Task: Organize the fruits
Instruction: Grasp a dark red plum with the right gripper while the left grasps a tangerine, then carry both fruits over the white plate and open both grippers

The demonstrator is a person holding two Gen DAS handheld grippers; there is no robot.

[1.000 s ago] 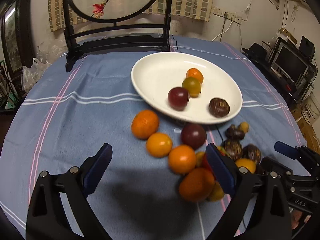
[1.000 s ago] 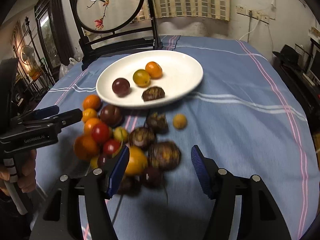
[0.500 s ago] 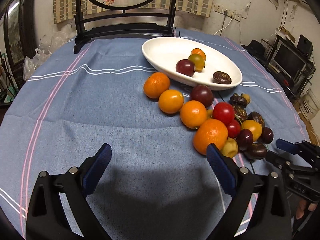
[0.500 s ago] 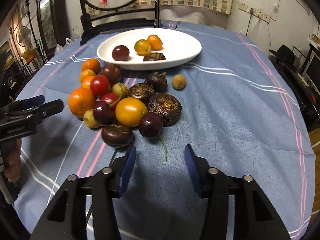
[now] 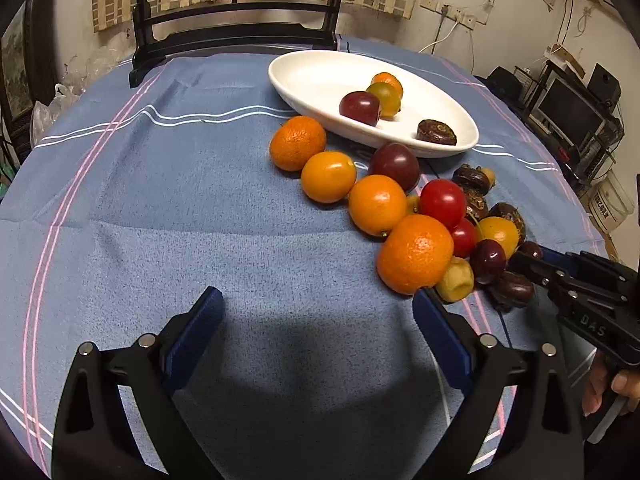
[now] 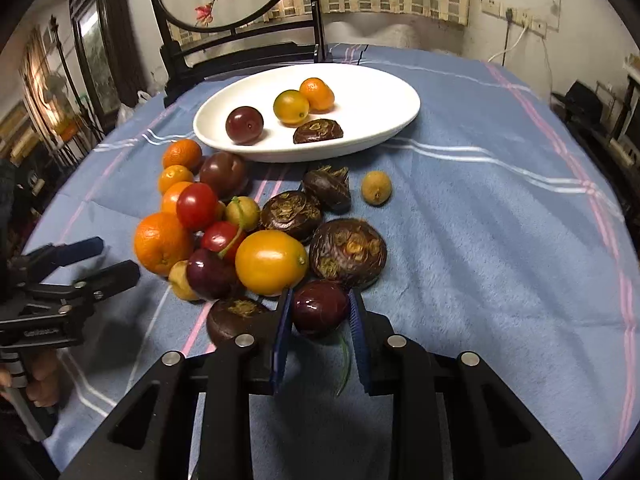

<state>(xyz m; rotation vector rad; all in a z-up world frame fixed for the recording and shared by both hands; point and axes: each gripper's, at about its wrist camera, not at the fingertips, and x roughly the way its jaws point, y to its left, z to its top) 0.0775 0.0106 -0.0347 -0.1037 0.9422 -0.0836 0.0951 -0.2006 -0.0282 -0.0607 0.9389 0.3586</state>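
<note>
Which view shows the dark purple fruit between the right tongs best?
The right wrist view: the dark purple fruit sits close and unobstructed between the closing right tongs. In the left wrist view the tongs mostly hide it.

The bench [image 5: 160,220] lies bare across its whole left half, a wide way in from the near edge. Right of that, the fruit pile [image 5: 420,216] is packed tight, pieces touching, with no gap between them. The plate [image 6: 384,92] blocks the far side of the pile, and a chair [image 6: 248,56] stands behind it. Right of the pile, in the right wrist view, the cloth is open out to the bench's edge.
</note>
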